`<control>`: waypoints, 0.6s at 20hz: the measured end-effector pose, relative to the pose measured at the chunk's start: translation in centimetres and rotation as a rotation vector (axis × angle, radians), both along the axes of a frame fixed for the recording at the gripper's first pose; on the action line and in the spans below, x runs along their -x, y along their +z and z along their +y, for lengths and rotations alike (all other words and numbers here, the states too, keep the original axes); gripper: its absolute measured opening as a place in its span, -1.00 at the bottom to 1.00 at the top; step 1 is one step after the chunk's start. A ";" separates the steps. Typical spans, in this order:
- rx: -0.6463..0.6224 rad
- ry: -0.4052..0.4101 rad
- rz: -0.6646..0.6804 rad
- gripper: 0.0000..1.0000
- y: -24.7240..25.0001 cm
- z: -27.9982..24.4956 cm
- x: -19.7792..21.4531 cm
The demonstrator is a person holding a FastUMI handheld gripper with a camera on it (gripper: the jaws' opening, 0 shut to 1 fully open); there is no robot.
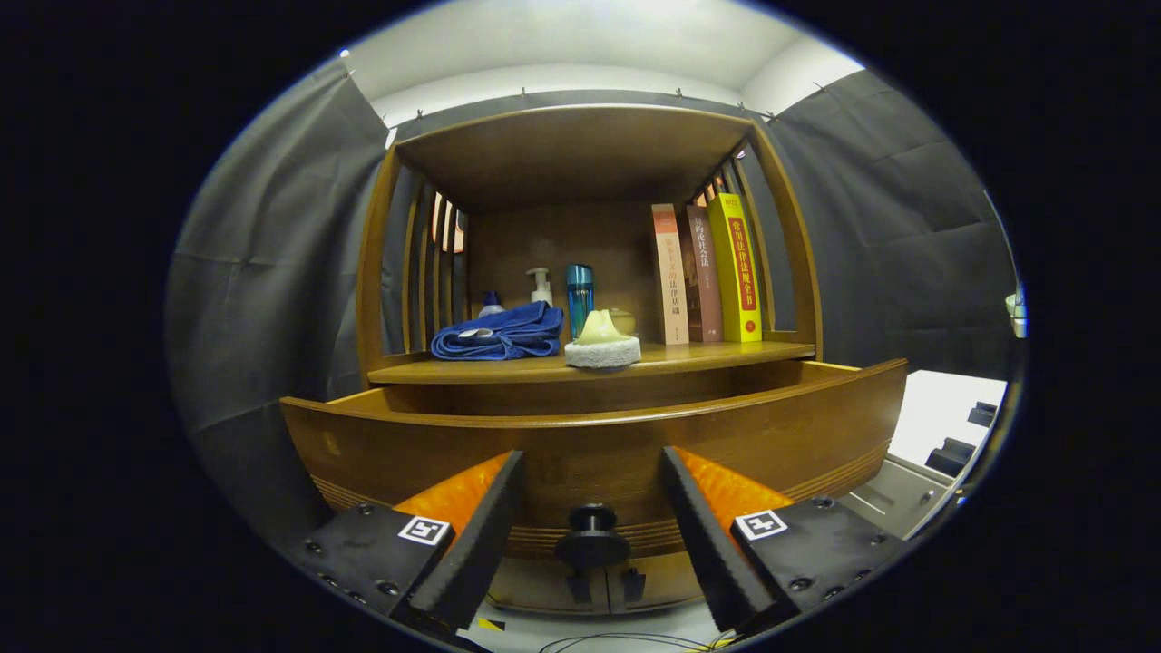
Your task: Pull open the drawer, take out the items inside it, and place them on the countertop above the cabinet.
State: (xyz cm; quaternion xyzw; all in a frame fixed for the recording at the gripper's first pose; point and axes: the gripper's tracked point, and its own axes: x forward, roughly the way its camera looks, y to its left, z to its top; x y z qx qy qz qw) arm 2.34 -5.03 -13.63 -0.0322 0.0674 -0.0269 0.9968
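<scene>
Curved wooden drawer (590, 435); claw (591, 462) spread around round knob (592, 537).

Dark grey cloth (272, 245) hangs behind and beside a wooden cabinet (580, 154) with slatted sides. A pale ceiling (580, 45) shows above it. A white surface (943, 408) lies at the right.

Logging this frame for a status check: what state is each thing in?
drawer: pulled open, inside hidden
knob: between the tongs' fingers, not gripped
tongs: open
towel: bunched on the countertop
sponge: on countertop
books: upright
</scene>
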 end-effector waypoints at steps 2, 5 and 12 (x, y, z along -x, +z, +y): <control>-0.005 0.000 0.010 0.97 -0.2 -0.1 -1.1; 0.003 -0.001 0.023 0.97 -0.9 -0.2 -3.1; 0.019 0.000 0.033 0.97 -2.1 -0.7 -7.7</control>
